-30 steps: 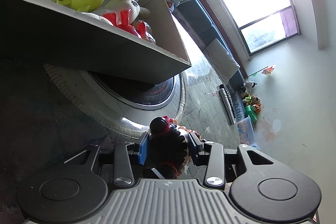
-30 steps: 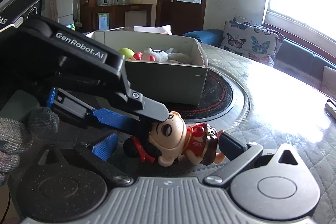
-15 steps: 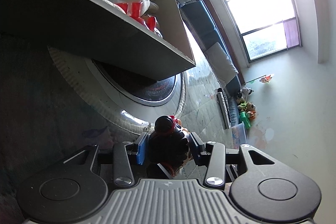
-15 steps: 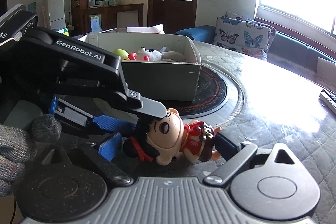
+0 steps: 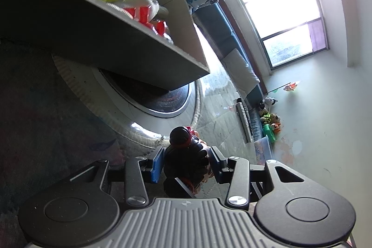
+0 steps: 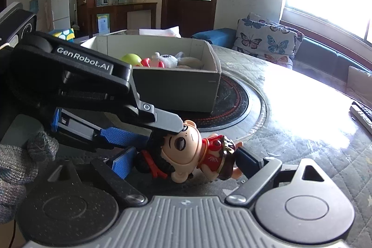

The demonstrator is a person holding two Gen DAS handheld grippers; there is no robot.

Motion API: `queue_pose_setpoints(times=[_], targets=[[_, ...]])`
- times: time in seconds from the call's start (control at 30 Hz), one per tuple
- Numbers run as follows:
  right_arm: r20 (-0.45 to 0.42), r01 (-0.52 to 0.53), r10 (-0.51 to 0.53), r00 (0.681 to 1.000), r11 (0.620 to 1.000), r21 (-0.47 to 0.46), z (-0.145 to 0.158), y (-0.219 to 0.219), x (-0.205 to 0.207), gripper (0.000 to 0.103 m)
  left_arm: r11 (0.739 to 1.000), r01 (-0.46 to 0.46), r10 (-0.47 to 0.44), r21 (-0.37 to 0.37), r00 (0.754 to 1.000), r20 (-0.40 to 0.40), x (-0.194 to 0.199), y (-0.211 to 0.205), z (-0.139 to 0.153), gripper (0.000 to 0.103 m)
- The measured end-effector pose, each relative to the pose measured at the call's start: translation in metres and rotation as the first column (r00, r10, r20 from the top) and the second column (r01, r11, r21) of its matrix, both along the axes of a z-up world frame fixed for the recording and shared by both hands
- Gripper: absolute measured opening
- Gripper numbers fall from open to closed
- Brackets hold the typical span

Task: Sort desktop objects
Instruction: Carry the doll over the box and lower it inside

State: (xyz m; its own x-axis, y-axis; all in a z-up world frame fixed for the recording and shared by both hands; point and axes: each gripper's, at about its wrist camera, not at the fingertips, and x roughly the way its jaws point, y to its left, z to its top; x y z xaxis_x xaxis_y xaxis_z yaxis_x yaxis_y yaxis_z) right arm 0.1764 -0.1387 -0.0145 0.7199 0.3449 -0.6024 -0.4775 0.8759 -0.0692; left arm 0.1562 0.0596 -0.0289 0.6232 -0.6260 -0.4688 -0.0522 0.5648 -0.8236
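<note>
The left gripper is clamped on the head of a small plastic doll with black hair and a red tunic, which lies sideways just above the quilted tabletop. The right gripper brackets it head to foot, though whether it grips I cannot tell. Next, probably, a lift into the grey cardboard box of toys beyond.

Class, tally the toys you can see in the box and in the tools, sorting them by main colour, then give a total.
Yellow-green toy: 1
Red toy: 1
White plush: 1
Figurine in a red top, lying between both tools: 1
Total: 4 toys
</note>
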Motion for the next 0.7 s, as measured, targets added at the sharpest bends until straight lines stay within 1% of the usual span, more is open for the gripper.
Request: queue_pose_setpoints(times=[0.13,0.2,0.33,0.43,0.57,0.7], targets=[[0.037,-0.020,0.021,0.999,1.000,-0.005,0.012,0.005,-0.005,0.093,1.000,-0.009,0.009,-0.007,0.999,0.037,-0.005,0.009,0.014,0.045],[0.070,-0.041,0.041,0.997,0.999,-0.001,0.022,0.012,-0.005,0.093,1.000,-0.024,0.025,-0.007,0.998,0.065,-0.008,0.016,0.025,0.045],[0.123,-0.092,0.089,0.988,0.996,0.015,0.042,0.030,0.002,0.093,0.997,-0.076,0.076,0.001,0.989,0.127,-0.011,0.039,0.050,0.045],[0.158,-0.147,0.139,0.978,0.988,0.042,0.058,0.053,0.016,0.093,0.992,-0.129,0.124,0.016,0.978,0.166,-0.010,0.060,0.066,0.045],[0.172,-0.211,0.195,0.966,0.975,0.076,0.066,0.085,0.037,0.093,0.978,-0.204,0.195,0.040,0.965,0.175,-0.002,0.090,0.079,0.044],[0.145,-0.257,0.240,0.960,0.960,0.111,0.062,0.111,0.061,0.093,0.965,-0.253,0.241,0.066,0.959,0.151,0.009,0.115,0.076,0.044]])
